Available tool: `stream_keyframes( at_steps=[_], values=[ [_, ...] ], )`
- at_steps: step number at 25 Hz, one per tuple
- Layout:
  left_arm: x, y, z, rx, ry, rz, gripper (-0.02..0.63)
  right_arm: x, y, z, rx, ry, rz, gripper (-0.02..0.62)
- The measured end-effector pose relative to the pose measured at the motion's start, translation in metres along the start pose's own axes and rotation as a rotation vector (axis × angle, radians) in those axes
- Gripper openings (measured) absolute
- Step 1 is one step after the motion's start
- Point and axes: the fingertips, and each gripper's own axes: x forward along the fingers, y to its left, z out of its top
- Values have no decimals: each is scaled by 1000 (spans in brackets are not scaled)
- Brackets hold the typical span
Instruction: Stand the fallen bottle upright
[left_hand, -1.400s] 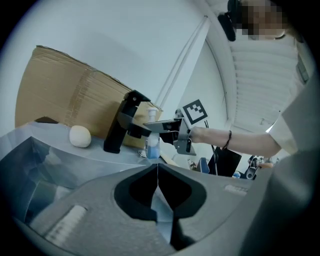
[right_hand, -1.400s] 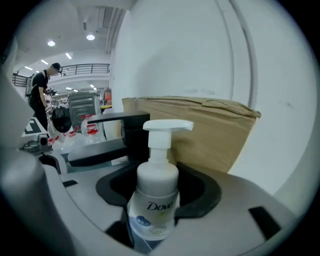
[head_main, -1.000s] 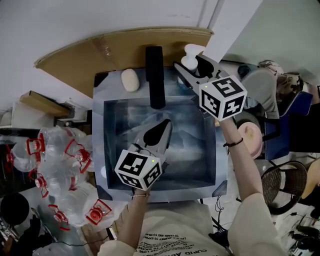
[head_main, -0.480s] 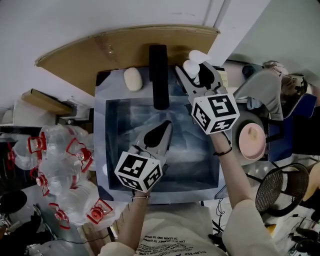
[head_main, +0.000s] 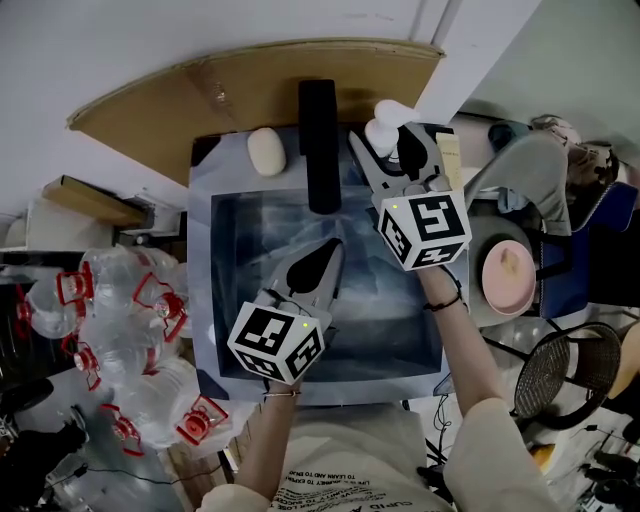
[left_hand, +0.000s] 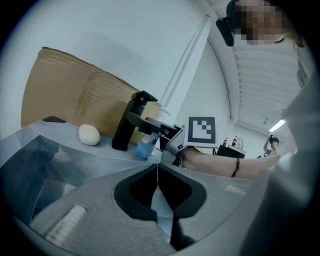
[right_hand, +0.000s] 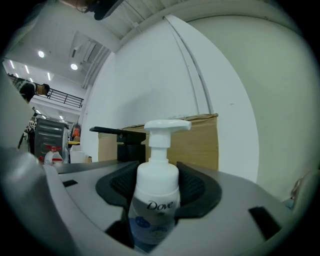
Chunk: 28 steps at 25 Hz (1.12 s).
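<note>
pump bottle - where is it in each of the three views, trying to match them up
Head view: the pump bottle is near the top, right of centre.
Left gripper view: the bottle is small, mid-frame, with a bluish body.
Right gripper view: the bottle is large and dead centre, upright in the jaws of the right gripper.
Shared landmark: the black faucet, just left of the bottle in all three.

From the head view only the white pump top of the bottle (head_main: 384, 113) shows at the sink's (head_main: 199, 300) far right corner, its body hidden under the right gripper (head_main: 396, 146); in the right gripper view its base drops behind the jaws.
</note>
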Motion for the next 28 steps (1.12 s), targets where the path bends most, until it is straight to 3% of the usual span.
stream_keyframes(
  at_steps=[20,25,28],
  values=[
    [1,1,0,7,0,13,25,-4,9,0,-79,-81,3,236],
    [0,-1,3,10,-5,11,25,-5,5,-7,-23,-57,8,302],
    [0,-3,6,13,-9,10,25,-9,5,-5,-12,-54,20,305]
  ],
)
